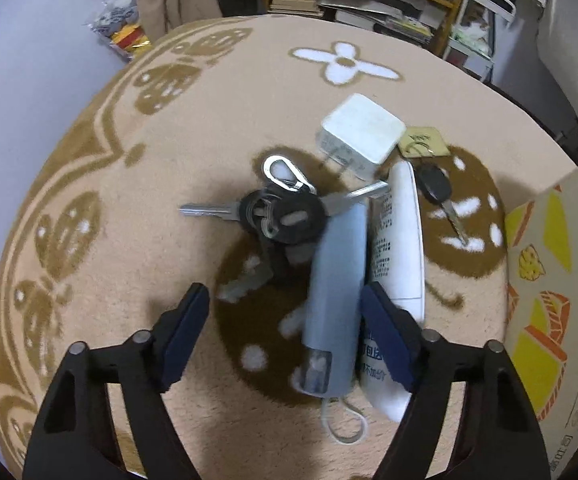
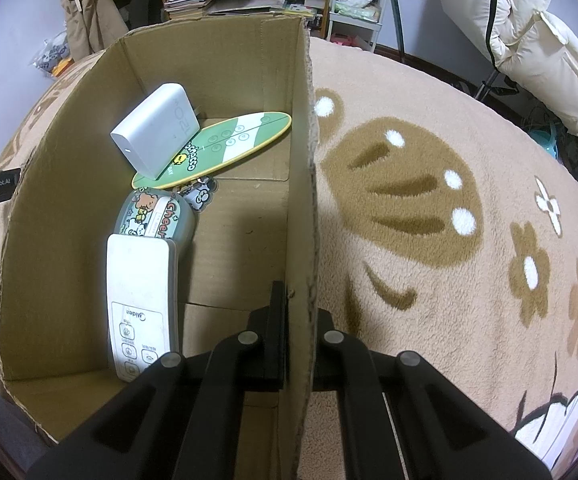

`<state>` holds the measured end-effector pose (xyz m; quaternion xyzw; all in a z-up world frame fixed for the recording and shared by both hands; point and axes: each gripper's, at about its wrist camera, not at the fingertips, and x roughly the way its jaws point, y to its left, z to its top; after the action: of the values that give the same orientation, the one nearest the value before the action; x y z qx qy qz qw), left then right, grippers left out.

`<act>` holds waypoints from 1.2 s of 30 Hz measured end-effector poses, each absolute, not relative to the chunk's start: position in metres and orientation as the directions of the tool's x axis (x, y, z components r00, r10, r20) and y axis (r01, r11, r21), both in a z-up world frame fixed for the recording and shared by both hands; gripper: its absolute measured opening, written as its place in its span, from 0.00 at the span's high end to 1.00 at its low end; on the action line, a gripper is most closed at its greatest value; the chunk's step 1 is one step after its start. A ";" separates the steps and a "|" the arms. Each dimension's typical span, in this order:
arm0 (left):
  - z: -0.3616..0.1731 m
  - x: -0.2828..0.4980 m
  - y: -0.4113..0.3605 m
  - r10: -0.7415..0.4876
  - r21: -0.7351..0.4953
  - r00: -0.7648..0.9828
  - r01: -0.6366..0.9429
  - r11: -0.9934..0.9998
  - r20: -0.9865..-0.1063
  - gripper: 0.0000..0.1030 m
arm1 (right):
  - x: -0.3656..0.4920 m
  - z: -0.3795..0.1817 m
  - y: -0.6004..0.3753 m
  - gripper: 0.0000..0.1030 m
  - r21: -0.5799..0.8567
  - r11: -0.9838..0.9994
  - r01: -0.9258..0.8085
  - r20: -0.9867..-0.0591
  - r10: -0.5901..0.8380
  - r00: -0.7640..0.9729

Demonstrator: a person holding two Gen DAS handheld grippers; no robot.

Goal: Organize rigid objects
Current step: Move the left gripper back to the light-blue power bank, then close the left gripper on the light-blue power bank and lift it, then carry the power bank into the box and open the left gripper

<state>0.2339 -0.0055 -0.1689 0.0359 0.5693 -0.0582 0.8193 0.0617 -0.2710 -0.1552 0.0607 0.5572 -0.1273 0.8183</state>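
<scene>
A beige blanket (image 1: 209,128) with brown butterflies and flowers carries everything. On it lie a bunch of keys (image 1: 277,210), a white charger (image 1: 361,136), a car key (image 1: 439,196) with a tan tag (image 1: 423,142), a white remote (image 1: 403,240) and a cardboard box (image 2: 301,184).

The beige and brown fleece blanket (image 1: 217,100) looks soft and fuzzy, a matt cloth. On it, the bunch of silver metal keys (image 1: 273,208) shines, with black plastic heads that are matt. The white square plastic charger (image 1: 363,132) is smooth with a light gloss. The pale blue plastic oblong case (image 1: 337,280) looks smooth. The brown corrugated cardboard box (image 2: 301,160) is matt paper, rough at its torn edge. Inside, the white plastic remote control (image 2: 141,280) is smooth, and the green oval card (image 2: 225,140) looks glossy.
</scene>
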 end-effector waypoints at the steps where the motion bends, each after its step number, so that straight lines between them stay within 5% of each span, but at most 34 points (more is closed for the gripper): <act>1: -0.173 0.234 -0.008 -0.070 -0.024 0.316 0.147 0.989 -0.946 0.43 | 0.062 -0.155 -0.270 0.94 -0.042 0.960 0.276 -0.927 -0.140 0.347; 10: -0.184 0.226 -0.030 0.023 0.078 0.365 0.138 0.987 -0.931 0.72 | 0.062 -0.156 -0.271 0.94 -0.042 0.960 0.276 -0.927 -0.141 0.347; 13: -0.177 0.224 -0.031 0.027 0.086 0.360 0.148 0.985 -0.933 0.75 | 0.062 -0.156 -0.271 0.94 -0.041 0.960 0.276 -0.928 -0.140 0.347; 24: -0.137 0.220 -0.015 -0.071 -0.031 0.359 0.116 0.993 -0.931 0.75 | 0.062 -0.156 -0.272 0.94 -0.042 0.961 0.275 -0.927 -0.140 0.347; 36: -0.077 0.199 -0.017 -0.078 -0.016 0.479 0.132 0.991 -0.874 0.75 | 0.061 -0.157 -0.271 0.94 -0.042 0.961 0.275 -0.927 -0.140 0.347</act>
<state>0.1991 -0.0171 -0.0775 0.0267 0.5066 -0.0609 0.8596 0.0612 -0.2713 -0.1565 0.0606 0.5572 -0.1265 0.8185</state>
